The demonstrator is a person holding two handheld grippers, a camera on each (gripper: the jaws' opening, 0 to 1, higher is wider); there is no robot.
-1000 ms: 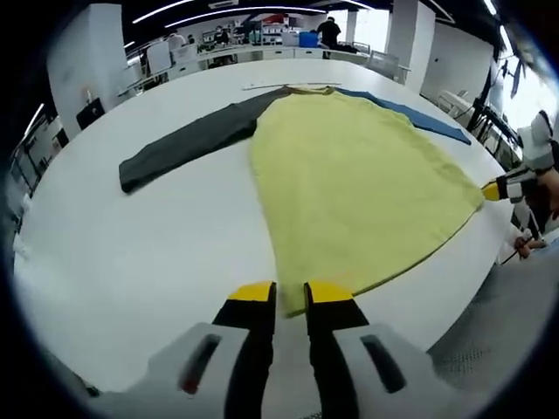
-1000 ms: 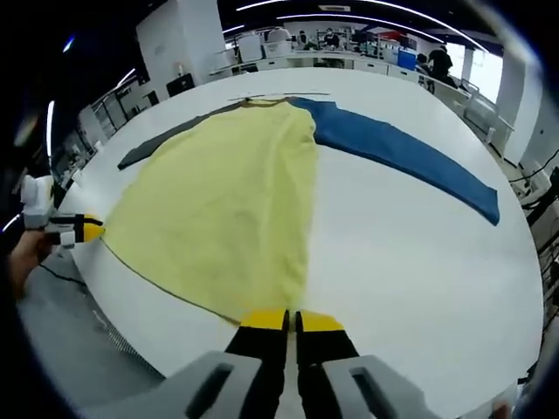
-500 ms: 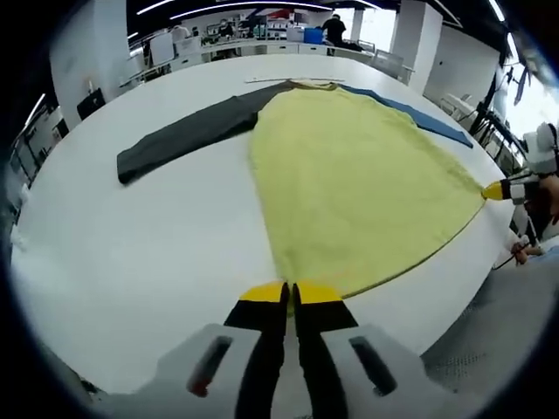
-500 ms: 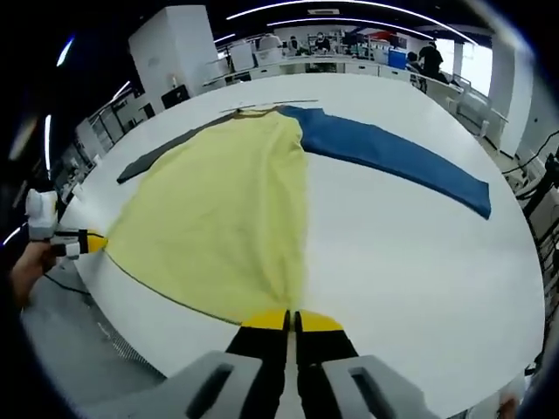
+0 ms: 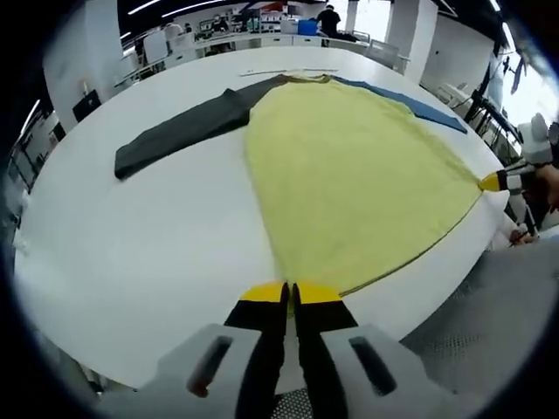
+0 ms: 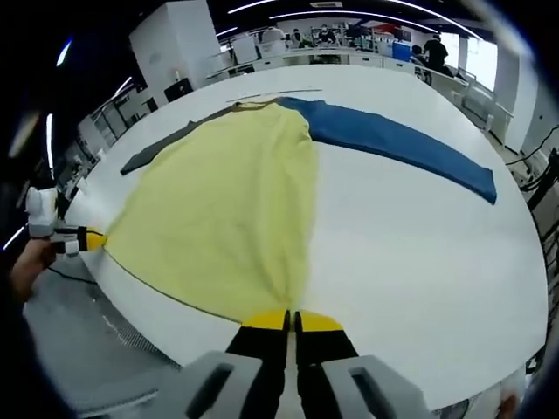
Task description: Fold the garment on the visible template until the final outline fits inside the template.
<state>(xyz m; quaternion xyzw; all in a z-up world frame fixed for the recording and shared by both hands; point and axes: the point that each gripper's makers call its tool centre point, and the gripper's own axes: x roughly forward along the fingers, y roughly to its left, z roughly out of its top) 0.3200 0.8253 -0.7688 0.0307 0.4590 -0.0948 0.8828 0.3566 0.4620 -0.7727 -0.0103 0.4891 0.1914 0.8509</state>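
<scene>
A garment with a yellow body, a dark grey sleeve and a blue sleeve lies spread flat on a white round table. My left gripper is shut on one corner of the yellow hem at the table's near edge. In the right gripper view the yellow body runs away from me between the blue sleeve and the grey sleeve. My right gripper is shut on the other hem corner. Each gripper also appears across the hem in the other's view: the right gripper and the left gripper.
A thin dark line lies on the table just past the collar. The hem sits at the table's near edge, with grey floor below. Desks, screens and a person stand far behind the table.
The left jaws, slightly apart a second ago, have closed on the hem corner. The right gripper stays shut. Both views have shifted a little, with the hem drawn taut along the table's edge.
</scene>
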